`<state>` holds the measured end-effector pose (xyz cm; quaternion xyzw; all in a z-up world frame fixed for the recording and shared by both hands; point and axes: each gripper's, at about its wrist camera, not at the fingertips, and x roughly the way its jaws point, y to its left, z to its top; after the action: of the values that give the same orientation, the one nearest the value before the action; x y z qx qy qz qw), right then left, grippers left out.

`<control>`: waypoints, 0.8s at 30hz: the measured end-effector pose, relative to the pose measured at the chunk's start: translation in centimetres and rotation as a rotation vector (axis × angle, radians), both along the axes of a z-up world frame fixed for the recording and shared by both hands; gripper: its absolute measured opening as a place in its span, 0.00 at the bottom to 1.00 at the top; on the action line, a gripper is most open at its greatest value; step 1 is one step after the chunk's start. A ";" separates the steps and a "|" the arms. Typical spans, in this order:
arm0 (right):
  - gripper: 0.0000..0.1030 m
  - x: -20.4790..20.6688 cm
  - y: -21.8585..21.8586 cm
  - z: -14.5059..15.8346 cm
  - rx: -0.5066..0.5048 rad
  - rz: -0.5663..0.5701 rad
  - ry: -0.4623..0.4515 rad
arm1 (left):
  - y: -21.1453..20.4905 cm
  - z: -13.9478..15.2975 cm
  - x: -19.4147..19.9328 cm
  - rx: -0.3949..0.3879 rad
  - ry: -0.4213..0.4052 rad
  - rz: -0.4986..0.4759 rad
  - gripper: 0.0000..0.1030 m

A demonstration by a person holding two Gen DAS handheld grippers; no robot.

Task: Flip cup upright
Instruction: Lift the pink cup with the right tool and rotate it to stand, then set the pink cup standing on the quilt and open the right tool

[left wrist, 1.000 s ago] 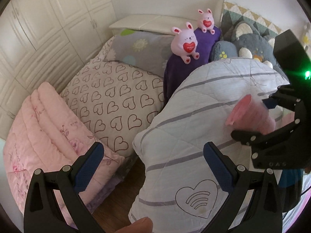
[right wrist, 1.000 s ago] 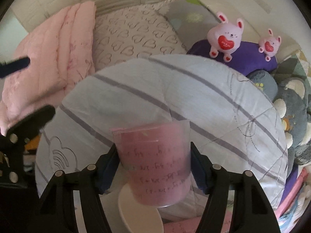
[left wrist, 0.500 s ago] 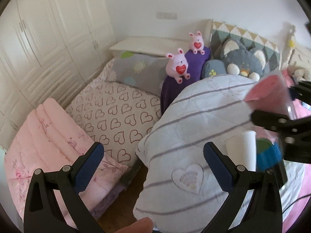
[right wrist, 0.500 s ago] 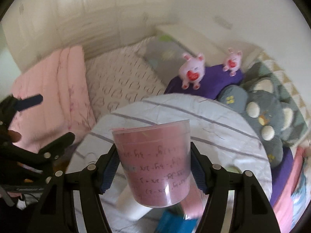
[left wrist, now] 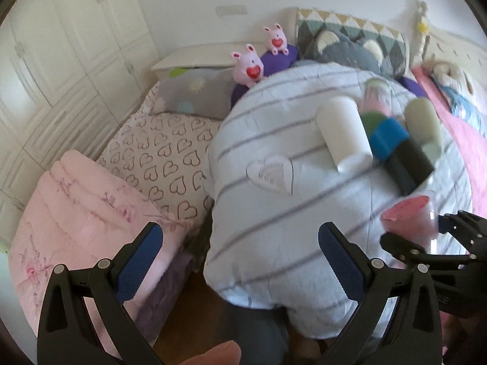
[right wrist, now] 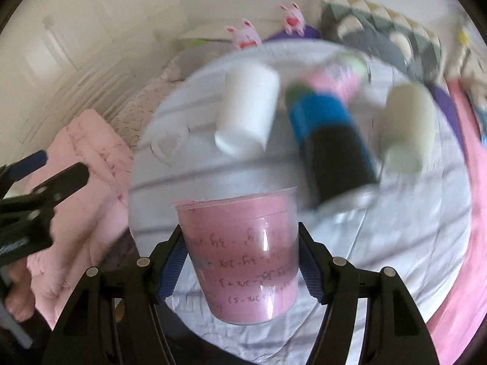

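The right gripper (right wrist: 240, 261) is pinching the pink cup (right wrist: 243, 258) across its lower wall, one blue pad on each side, with the wide rim uppermost; the cup is held in the air above the near edge of the striped quilt (right wrist: 380, 243), not resting on it. In the left wrist view the same cup (left wrist: 409, 217) shows at the right, near the quilt's right edge. The left gripper (left wrist: 240, 243) stands spread and empty, off the quilt's left edge. Farther back on the quilt lie a white cup (right wrist: 246, 112), a blue and black cup (right wrist: 331, 143) and a pale cup (right wrist: 408, 127), all on their sides; the right wrist view is blurred, so their exact contact with one another cannot be confirmed. Judgement: the flip itself appears done and only the setting-down remains. Risks: the quilt is soft and rounded, so a cup released on the slope near its edge would likely tip or roll off; the thin wall may buckle under the grip and spring sideways on release; a careless descent could knock the lying cups.
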<state>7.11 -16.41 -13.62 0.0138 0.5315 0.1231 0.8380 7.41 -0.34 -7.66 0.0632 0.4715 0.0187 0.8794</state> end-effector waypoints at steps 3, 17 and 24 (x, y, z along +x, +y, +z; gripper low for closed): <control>0.69 -0.1 0.4 -1.5 -0.017 -0.031 0.008 | -0.1 -0.5 -1.2 0.003 0.011 -0.001 1.00; 0.82 -4.5 -0.4 1.9 0.035 -0.079 -0.165 | -1.5 1.2 -4.1 0.008 -0.016 -0.010 1.00; 0.82 -8.8 -3.1 6.2 0.057 -0.153 -0.311 | -3.3 3.5 -6.6 -0.025 -0.059 -0.021 1.00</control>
<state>-1.68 -19.50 -7.45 0.0586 0.3891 0.0748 0.9163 0.78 -3.60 -4.21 0.0566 0.4450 0.0052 0.8937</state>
